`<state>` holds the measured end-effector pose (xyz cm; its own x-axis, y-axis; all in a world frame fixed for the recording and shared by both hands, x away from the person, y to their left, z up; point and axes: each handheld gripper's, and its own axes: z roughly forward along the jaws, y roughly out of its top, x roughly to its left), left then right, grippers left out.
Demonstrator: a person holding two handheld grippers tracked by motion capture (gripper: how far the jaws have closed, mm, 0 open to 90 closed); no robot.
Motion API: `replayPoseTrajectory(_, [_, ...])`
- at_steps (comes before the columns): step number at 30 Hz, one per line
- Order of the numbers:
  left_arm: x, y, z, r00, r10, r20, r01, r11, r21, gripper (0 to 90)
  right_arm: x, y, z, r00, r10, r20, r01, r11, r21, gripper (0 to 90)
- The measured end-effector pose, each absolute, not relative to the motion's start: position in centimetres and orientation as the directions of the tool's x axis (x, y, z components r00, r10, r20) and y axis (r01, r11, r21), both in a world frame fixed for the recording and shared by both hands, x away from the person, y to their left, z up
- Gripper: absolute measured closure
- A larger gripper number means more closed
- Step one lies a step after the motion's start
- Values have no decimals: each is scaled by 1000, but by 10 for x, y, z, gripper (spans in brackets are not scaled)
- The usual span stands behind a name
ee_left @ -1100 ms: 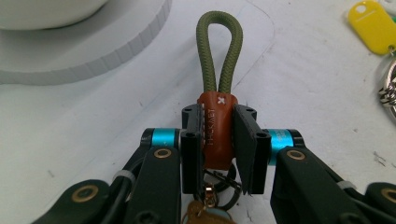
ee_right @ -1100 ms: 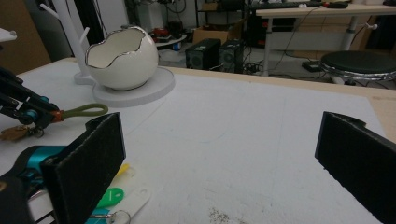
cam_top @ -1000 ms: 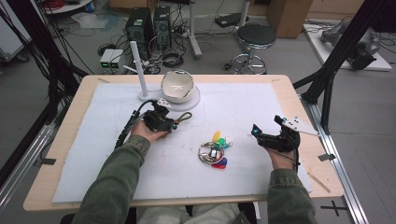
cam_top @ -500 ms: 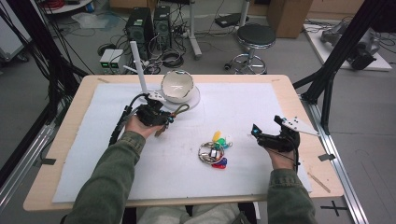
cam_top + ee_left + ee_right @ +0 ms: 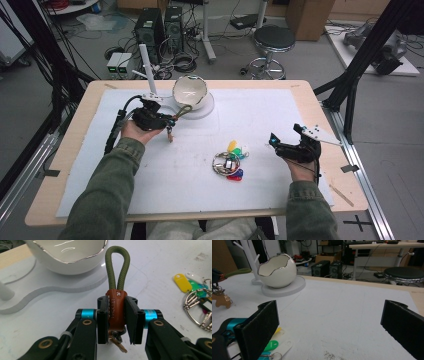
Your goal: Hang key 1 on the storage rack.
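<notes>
Left hand-held gripper point(image 5: 117, 322) clamped on brown leather tab point(image 5: 115, 307) of key fob; green cord loop point(image 5: 117, 267) points at egg-shaped bowl point(image 5: 190, 91), far left of table point(image 5: 300, 95). Probably light, soft cord, fragile bowl. Right hand-held gripper point(image 5: 329, 327) wide open, holds nothing, near key bunch point(image 5: 229, 161).

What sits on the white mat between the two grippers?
In the high view, a bunch of keys on metal rings with coloured plastic tags lies between the left gripper and the right gripper, nearer the right one; the white mat around it is bare.
</notes>
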<state>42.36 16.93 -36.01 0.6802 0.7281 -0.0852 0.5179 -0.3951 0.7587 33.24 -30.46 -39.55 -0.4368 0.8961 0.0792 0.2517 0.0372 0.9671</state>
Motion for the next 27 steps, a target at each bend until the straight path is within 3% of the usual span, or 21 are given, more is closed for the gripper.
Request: replayPoseTrajectory(27, [423,239,-330,602,775,-192,569,-248,784,731,333,-304,-396,-439,895,77,256,42,966,5])
